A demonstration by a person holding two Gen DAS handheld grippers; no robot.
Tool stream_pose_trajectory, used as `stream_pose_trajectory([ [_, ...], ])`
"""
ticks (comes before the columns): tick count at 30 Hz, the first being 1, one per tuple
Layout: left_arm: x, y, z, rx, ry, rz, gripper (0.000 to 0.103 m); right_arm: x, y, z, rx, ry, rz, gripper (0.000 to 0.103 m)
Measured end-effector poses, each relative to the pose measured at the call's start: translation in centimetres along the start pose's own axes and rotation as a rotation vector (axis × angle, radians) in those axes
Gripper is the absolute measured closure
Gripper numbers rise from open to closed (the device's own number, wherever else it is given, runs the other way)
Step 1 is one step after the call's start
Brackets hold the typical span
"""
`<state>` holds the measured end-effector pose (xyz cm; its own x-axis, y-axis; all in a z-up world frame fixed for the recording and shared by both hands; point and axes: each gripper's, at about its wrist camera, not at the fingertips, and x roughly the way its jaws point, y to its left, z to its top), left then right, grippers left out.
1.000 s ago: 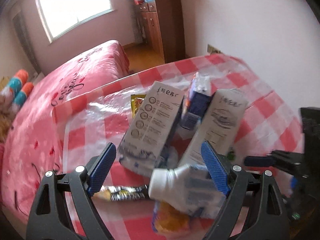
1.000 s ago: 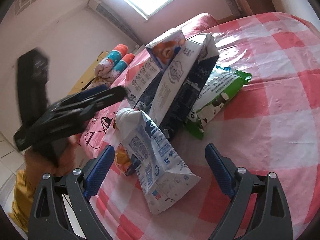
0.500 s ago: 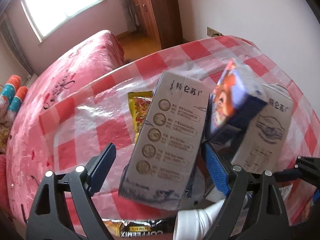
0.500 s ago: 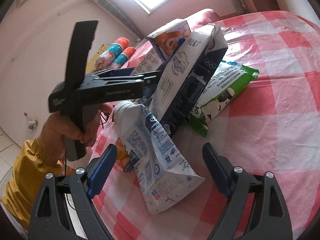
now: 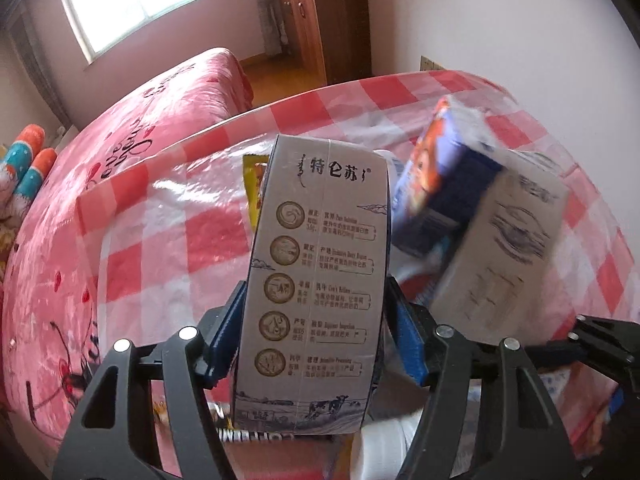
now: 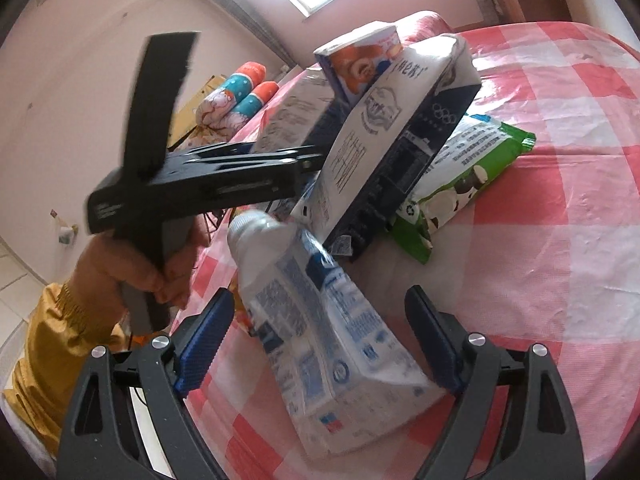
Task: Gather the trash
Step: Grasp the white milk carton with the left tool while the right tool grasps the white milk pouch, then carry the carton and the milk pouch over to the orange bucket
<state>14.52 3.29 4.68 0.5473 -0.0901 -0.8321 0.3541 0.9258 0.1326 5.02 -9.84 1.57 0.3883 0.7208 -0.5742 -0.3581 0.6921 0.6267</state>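
Milk carton (image 5: 316, 284), grey with printed round emblems, stands clamped between the blue pads of the left claw (image 5: 316, 332) above the checked table (image 5: 160, 240); a blue snack box (image 5: 440, 192) and a second grey carton (image 5: 500, 256) lean blurred beside it. From the right wrist, the right claw (image 6: 320, 332) is spread wide around a crumpled white pouch (image 6: 328, 344) lying on the table (image 6: 560, 240), not gripping it; a green wrapper (image 6: 460, 184) lies behind.
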Motion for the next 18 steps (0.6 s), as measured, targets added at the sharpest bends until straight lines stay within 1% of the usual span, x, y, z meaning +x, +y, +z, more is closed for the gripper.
stream_pose_trajectory([
  [2, -1.0, 0.1, -1.0, -0.021, 0.001, -0.005, 0.036, 0.4, 0.6, 0.0, -0.026, 0.010, -0.012, 0.016],
  [4, -2.0, 0.3, -2.0, -0.040, -0.001, -0.011, 0.036, 0.8, 1.3, -0.2, -0.066, 0.023, -0.029, 0.012],
  [6, -3.1, 0.5, -3.3, -0.068, -0.004, -0.018, 0.036, 1.1, 2.2, -0.4, -0.105, 0.034, -0.049, 0.010],
  [9, -4.9, 1.2, -5.3, -0.127, -0.014, -0.019, 0.036, 1.9, 3.8, -0.9, -0.192, 0.060, -0.105, 0.009],
  [13, -6.8, 2.3, -7.7, -0.207, -0.029, -0.018, 0.036, 2.6, 5.2, -1.6, -0.276, 0.086, -0.167, 0.009],
  [18, -9.2, 3.4, -11.2, -0.309, -0.049, -0.022, 0.036, 4.0, 7.2, -2.9, -0.412, 0.124, -0.286, 0.008],
])
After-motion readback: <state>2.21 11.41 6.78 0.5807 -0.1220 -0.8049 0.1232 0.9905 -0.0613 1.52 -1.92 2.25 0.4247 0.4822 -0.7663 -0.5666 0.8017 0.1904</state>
